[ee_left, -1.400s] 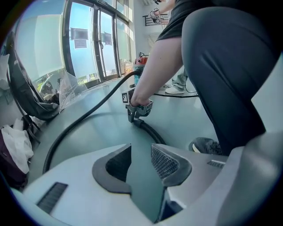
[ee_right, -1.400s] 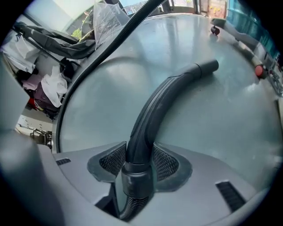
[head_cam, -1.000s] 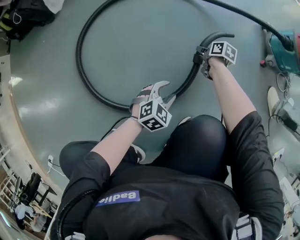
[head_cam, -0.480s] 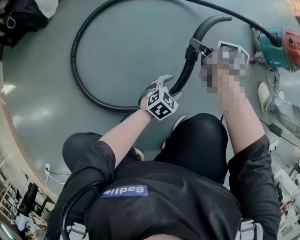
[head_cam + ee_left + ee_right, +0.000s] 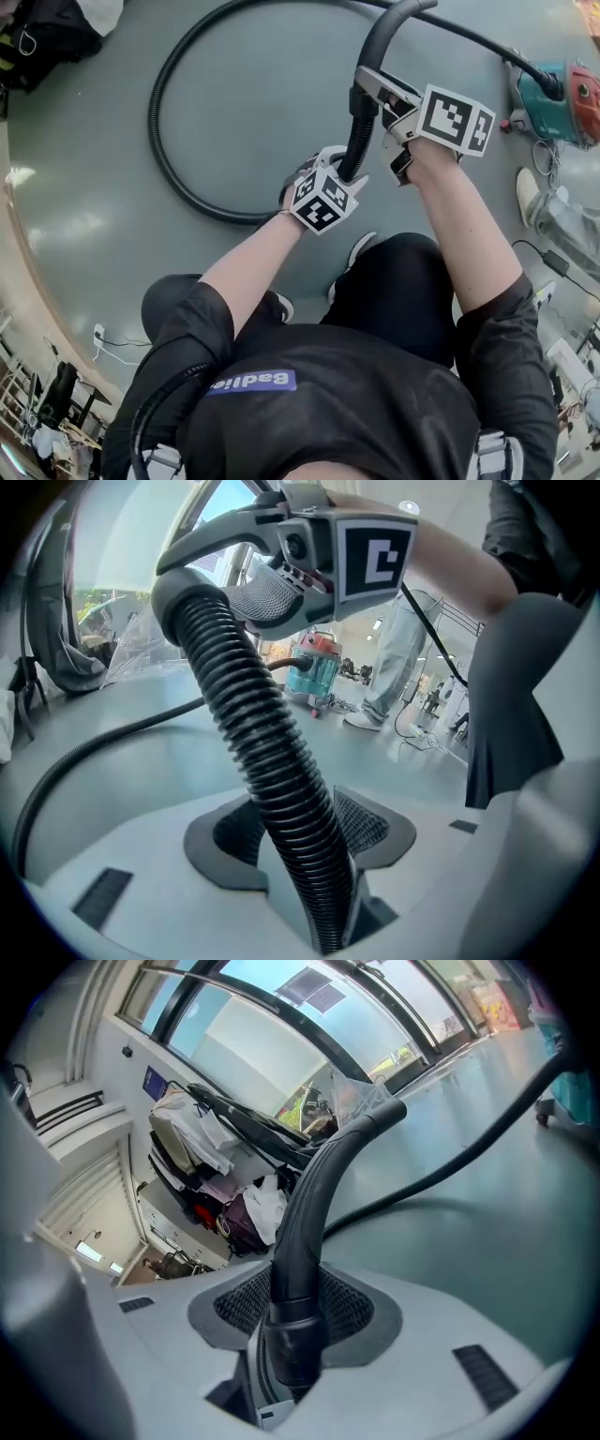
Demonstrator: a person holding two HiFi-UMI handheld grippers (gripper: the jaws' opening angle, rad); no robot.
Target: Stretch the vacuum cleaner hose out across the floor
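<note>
Head view: glossy grey floor [image 5: 262,122]; one hose [image 5: 164,159] looped on it, one teal vacuum cleaner [image 5: 562,94]. Left gripper view: my left gripper [image 5: 300,832], its jaws having just been closing, sits loose round the hose. Right gripper view: my right gripper [image 5: 292,1312] clamps the hose's smooth end; glazed wall [image 5: 281,1044] behind.

The hose [image 5: 157,141] is clipped by the top edge of the head view along the far side of its loop. In the right gripper view its black cuff [image 5: 292,1335] sinks between the pads of the right claw [image 5: 292,1299], its lower end out of sight. The vacuum cleaner [image 5: 567,94] is cut by the right edge. Of a bystander only a shoe [image 5: 530,197] and trouser leg [image 5: 567,230] show. A dark bag [image 5: 42,37] is cropped at the top left corner. Clutter [image 5: 56,394] at the lower left is too small to tell.
</note>
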